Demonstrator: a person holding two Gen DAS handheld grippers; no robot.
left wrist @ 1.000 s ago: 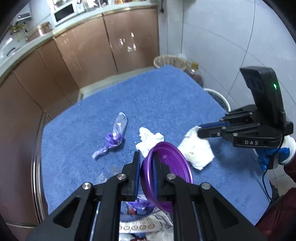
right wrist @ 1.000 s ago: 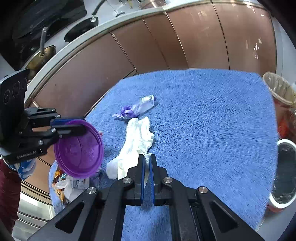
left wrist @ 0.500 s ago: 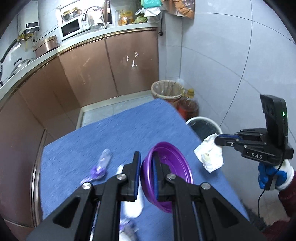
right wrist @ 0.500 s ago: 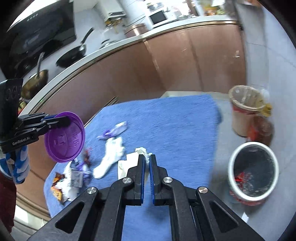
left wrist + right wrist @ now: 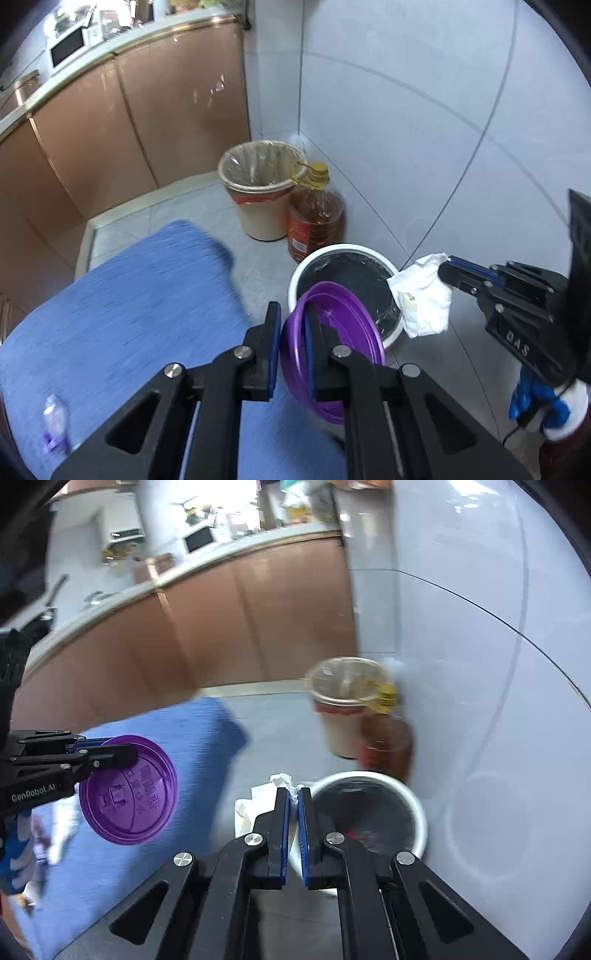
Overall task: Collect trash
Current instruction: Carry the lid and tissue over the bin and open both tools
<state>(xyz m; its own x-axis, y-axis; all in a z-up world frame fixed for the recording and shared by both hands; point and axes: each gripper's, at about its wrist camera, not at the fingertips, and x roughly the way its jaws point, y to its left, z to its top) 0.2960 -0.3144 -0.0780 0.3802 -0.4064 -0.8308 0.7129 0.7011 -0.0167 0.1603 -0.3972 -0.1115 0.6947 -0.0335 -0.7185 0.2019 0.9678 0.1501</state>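
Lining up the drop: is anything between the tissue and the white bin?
Nothing. In the left wrist view the tissue hangs from the right gripper beside the white bin, only air between them.

Two grippers: the left gripper and the right gripper. One purple lid. One white tissue. Two bins on the floor: one white bin with a black liner, one beige bin with a clear liner. One oil bottle. One blue cloth. One small purple wrapper.
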